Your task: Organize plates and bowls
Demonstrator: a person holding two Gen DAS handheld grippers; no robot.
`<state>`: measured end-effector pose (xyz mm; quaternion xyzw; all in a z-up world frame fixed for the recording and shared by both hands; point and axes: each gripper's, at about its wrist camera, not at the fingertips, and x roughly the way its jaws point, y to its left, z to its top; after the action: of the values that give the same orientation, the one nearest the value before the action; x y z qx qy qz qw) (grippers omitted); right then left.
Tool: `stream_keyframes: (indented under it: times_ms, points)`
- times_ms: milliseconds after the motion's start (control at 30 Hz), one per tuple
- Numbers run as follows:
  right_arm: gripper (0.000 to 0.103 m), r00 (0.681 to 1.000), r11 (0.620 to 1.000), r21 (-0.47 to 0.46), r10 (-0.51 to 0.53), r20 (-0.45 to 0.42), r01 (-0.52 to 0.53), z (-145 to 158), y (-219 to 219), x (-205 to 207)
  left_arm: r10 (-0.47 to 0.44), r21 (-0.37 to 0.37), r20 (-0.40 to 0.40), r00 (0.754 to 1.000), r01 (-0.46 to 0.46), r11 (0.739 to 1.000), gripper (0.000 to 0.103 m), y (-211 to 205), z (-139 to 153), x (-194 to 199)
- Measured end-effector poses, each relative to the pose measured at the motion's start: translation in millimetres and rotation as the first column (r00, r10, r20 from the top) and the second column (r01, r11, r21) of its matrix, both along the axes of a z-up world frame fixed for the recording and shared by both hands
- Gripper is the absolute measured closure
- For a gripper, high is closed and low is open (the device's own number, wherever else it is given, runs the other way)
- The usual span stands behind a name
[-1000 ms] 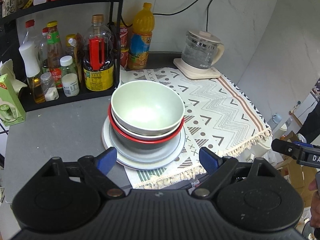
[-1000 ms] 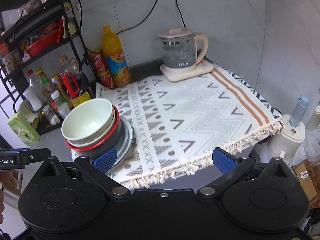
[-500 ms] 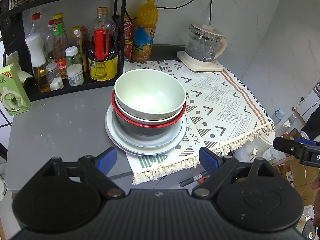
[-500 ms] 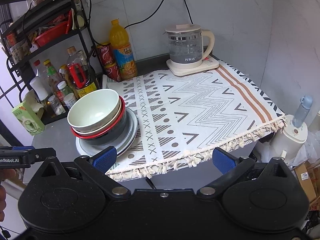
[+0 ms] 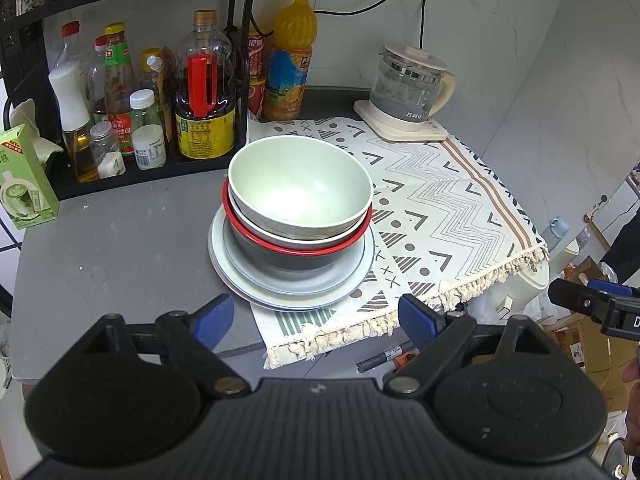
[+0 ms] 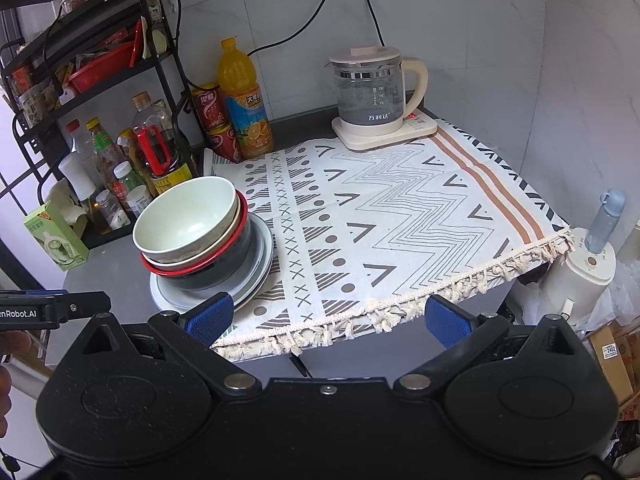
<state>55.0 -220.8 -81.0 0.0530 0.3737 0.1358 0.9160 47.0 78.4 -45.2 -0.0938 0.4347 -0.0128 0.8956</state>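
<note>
Stacked at the left edge of the patterned cloth (image 5: pixel 440 208), partly on the bare tabletop (image 5: pixel 112 248): three nested bowls (image 5: pixel 298 196) on a pile of plates (image 5: pixel 288 292), perhaps three, hard to count. Behind and left of the stack, a wire rack (image 5: pixel 132 0) crowded with bottles (image 5: pixel 204 92). Right of the rack, against the wall, a juice bottle (image 5: pixel 290 56) with cans (image 6: pixel 216 120) beside it. At the far right corner of the cloth, a kettle (image 6: pixel 374 92) on its base. At the tabletop's left edge, a carton (image 5: pixel 22 184). Near and well apart from the stack, both grippers, left (image 5: pixel 316 316) and right (image 6: pixel 328 318), spread wide.
</note>
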Motion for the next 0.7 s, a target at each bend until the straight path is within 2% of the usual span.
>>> stream_keyframes:
  times_ms: [700]
  points:
    - [0.000, 1.000, 1.000, -0.007, 0.008, 0.010, -0.008, 0.3, 5.4, -0.6, 0.016, 0.003, 0.013, 1.000, -0.016, 1.000, 0.015, 1.3, 1.3, -2.0]
